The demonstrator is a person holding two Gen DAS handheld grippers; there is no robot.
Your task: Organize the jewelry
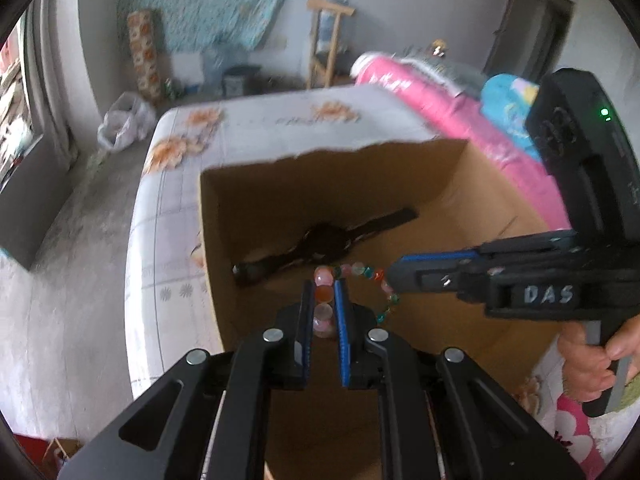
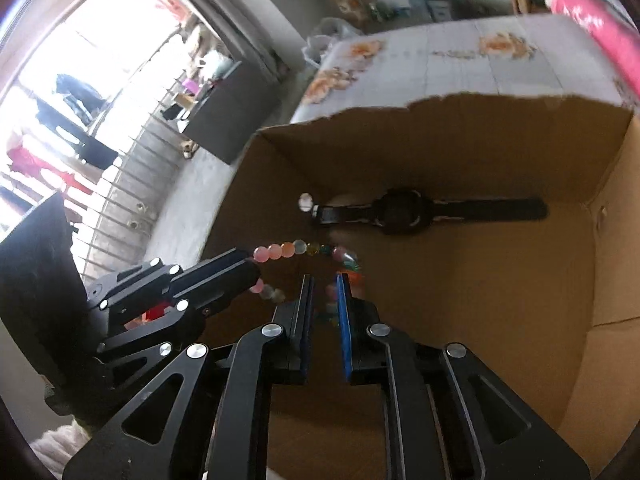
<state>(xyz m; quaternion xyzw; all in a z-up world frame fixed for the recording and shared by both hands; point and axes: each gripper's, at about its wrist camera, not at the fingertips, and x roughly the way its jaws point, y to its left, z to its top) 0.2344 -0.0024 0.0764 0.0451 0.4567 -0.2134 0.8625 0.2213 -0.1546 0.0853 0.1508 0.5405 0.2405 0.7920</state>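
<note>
A black watch (image 2: 404, 210) already lies flat on the bottom of the cardboard box (image 2: 460, 120), near its far wall, so one piece looks put away. The bead bracelet (image 1: 352, 272) is not down yet: it hangs in the air inside the box, strung between the two tools. The left tool (image 1: 324, 300) has its jaws close together with several pink and orange beads clamped between them. The right tool (image 2: 324, 300) reaches in from the other side with its jaws a little apart; beads sit in the gap, but the picture is too blurred to say whether the pads press on them. My guess is the bracelet is about to be let go beside the watch, and after that I see no other jewelry waiting.

The box stands on a bed (image 1: 256, 120) with a pale sheet printed with orange flowers. Pink bedding (image 1: 436, 96) is piled along one side. Beyond are a bare concrete floor (image 1: 80, 208), a white plastic bag (image 1: 124, 120), a wooden rack (image 1: 326, 40) and a barred window (image 2: 100, 100).
</note>
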